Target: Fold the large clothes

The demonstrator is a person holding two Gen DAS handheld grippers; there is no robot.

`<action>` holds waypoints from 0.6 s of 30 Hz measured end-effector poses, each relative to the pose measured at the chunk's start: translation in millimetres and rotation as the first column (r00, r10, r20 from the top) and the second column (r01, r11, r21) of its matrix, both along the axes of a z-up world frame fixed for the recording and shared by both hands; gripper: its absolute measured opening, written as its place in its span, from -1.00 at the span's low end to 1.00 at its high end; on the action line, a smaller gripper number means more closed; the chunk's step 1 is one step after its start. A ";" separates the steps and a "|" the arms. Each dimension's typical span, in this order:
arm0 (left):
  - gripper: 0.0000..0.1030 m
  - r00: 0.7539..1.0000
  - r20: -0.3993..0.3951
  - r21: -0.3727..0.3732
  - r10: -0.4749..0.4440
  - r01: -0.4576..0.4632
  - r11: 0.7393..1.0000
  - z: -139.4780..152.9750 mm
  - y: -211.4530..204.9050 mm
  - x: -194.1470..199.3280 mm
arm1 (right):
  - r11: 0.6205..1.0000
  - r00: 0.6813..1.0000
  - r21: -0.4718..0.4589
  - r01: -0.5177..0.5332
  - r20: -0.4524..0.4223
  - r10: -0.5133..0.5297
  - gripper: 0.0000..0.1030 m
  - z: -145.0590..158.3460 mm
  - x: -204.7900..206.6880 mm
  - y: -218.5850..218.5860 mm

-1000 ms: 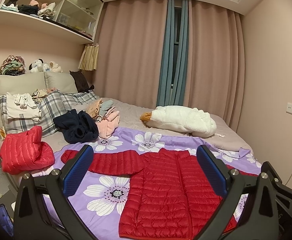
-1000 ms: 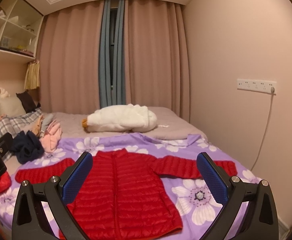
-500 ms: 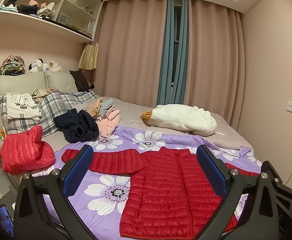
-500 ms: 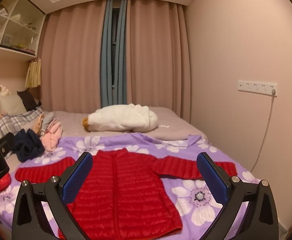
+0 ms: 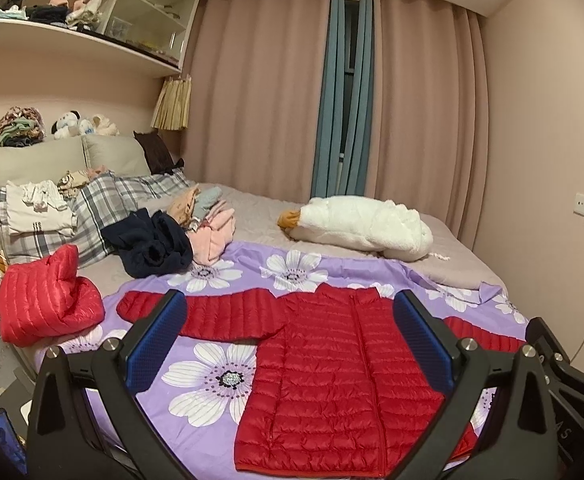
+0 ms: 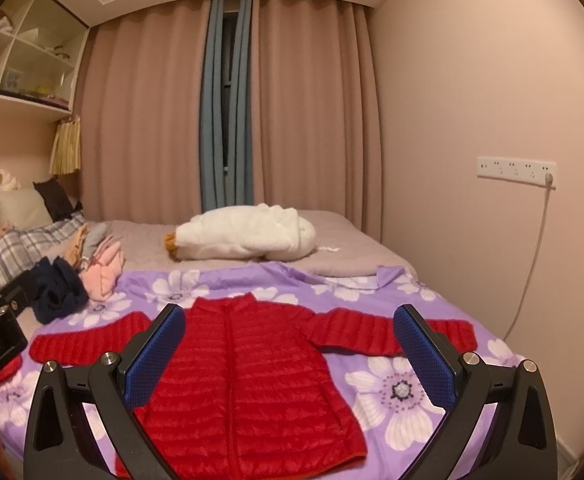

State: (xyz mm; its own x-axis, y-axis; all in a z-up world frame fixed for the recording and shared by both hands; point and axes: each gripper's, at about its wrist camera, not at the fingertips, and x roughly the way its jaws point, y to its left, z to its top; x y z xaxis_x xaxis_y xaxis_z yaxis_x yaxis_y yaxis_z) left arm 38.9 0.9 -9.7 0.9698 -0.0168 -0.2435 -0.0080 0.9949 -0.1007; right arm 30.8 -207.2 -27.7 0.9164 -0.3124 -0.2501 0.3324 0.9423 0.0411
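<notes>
Floral bedspread [image 5: 220, 376]: red jacket [image 5: 343, 376] flat, sleeves out; left gripper [image 5: 292, 344], right gripper [image 6: 290, 344] wide open, empty.

Warm dim indoor light, strong fisheye

Soft pinkish cast, faint shadows; dark vignette at corners; curtains [image 5: 276, 112] and walls bow at edges; right wrist view slightly softer, no glare
</notes>
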 end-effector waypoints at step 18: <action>0.97 0.940 -0.340 -0.326 0.024 -0.142 0.935 -118.9 98.2 204.4 | 0.957 0.938 0.061 0.282 -0.227 -0.262 0.99 -92.5 88.3 -166.3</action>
State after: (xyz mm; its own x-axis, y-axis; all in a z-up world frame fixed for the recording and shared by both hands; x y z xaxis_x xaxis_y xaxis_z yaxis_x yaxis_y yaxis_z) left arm 243.4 99.1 -128.6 0.8384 -0.0788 -0.5393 -0.1799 0.8940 -0.4103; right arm 119.1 -373.6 -120.2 0.7213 -0.5086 -0.4702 0.5857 0.8102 0.0221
